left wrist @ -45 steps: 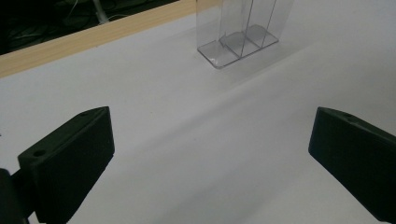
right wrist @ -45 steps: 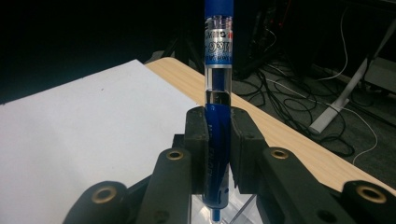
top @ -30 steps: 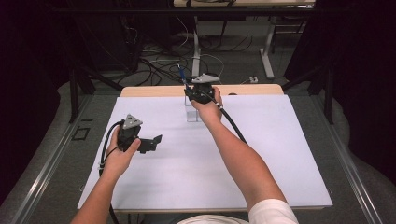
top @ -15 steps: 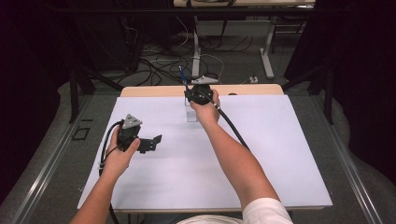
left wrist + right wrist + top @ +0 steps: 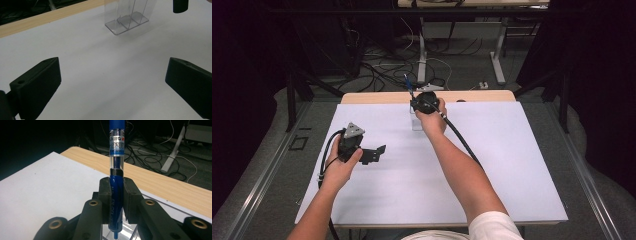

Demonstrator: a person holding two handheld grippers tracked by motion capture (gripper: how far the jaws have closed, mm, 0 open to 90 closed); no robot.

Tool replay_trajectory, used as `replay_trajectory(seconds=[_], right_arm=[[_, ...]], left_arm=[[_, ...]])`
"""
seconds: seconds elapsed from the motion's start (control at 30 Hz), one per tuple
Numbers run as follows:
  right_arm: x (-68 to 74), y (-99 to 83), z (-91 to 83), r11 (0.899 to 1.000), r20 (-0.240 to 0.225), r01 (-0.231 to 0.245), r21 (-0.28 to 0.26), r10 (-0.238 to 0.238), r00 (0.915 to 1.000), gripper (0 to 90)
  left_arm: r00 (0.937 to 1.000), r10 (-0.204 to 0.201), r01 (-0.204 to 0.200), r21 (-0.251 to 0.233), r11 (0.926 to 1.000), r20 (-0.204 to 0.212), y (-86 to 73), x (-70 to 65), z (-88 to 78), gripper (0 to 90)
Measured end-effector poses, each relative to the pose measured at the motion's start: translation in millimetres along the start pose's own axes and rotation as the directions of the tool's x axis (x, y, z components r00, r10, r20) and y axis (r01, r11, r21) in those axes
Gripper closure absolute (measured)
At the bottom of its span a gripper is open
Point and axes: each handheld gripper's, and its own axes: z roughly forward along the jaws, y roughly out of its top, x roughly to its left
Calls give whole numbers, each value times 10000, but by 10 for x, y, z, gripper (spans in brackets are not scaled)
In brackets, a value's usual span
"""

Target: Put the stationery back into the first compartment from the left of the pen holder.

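Left gripper [image 5: 112, 85] held above white table surface [image 5: 100, 75], jaws spread wide apart with nothing between them. Clear plastic holder [image 5: 128, 17] standing upright on the white surface farther off, divided into narrow compartments, near the wooden table edge [image 5: 50, 18]. Tip of a black jaw of the other gripper [image 5: 180, 5] at upper right, just beside the holder.
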Motion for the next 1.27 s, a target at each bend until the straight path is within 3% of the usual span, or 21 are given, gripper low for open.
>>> replay_trajectory(seconds=[0.57, 0.73, 1.03, 1.2, 1.27], right_arm=[[-16, -77, 39, 9987, 185, -111, 505, 102, 9998, 779], [-24, -68, 20, 9979, 257, -411, 505, 398, 9989, 625], [-2, 21, -250, 9996, 190, -116, -277, 121, 9997, 450], [-30, -10, -478, 9976, -137, -685, -82, 684, 9976, 279], [-43, -30, -560, 9982, -104, -551, 233, 554, 9984, 191]], left_arm=[[10000, 91, -91, 24, 10000, -3, 1, 7, 0, 2], [10000, 96, -96, 46, 9999, -18, -1, 13, -4, 2], [10000, 14, -14, 28, 10000, -71, 5, 13, -10, 2], [10000, -70, 70, -40, 10000, -34, 2, 15, -2, 2], [9999, -103, 103, -71, 9999, -10, -1, 21, -1, 2]])
